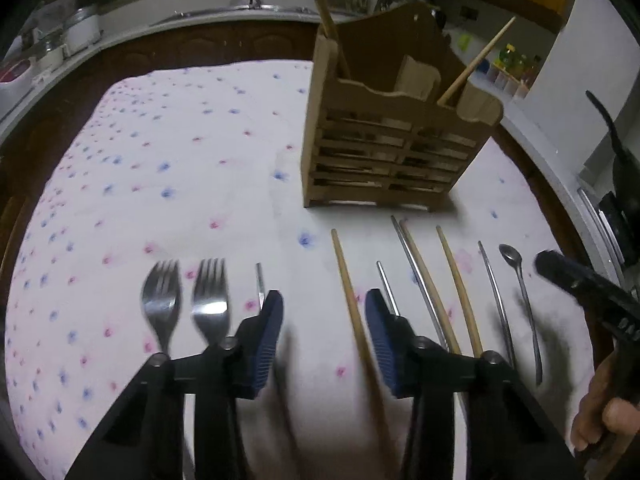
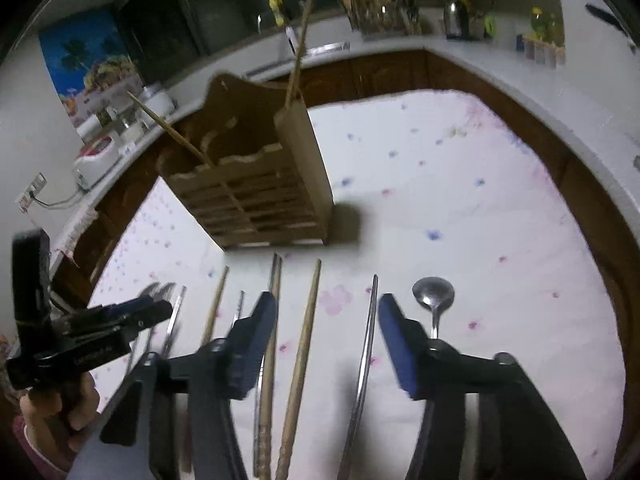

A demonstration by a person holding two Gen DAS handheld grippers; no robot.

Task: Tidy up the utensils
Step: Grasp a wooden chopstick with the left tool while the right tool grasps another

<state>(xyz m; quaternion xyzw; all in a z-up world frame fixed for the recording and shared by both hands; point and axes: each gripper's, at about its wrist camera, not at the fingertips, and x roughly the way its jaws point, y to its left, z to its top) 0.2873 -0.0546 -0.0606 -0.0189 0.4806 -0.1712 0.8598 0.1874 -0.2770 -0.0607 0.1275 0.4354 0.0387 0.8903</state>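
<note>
You're facing the wooden caddy (image 1: pixel 394 136), standing upright on the floral cloth (image 1: pixel 160 168) well ahead of both sets of fingers, w/ two wooden chopsticks already leaning in it. Left gripper (image 1: pixel 324 336) is hovering w/ fingers apart, nothing btwn them; a wooden chopstick (image 1: pixel 352 304) is lying just inside its right finger, two forks (image 1: pixel 184 304) left of it. Right gripper (image 2: pixel 328 340) is also gaping, straddling a wooden chopstick (image 2: pixel 306 328) & a metal chopstick (image 2: pixel 366 352); spoon (image 2: pixel 434 300) just outside its right finger. Judging: all light & stiff; metal ones slippery, so pinch mid-shaft. No readable writing.
</note>
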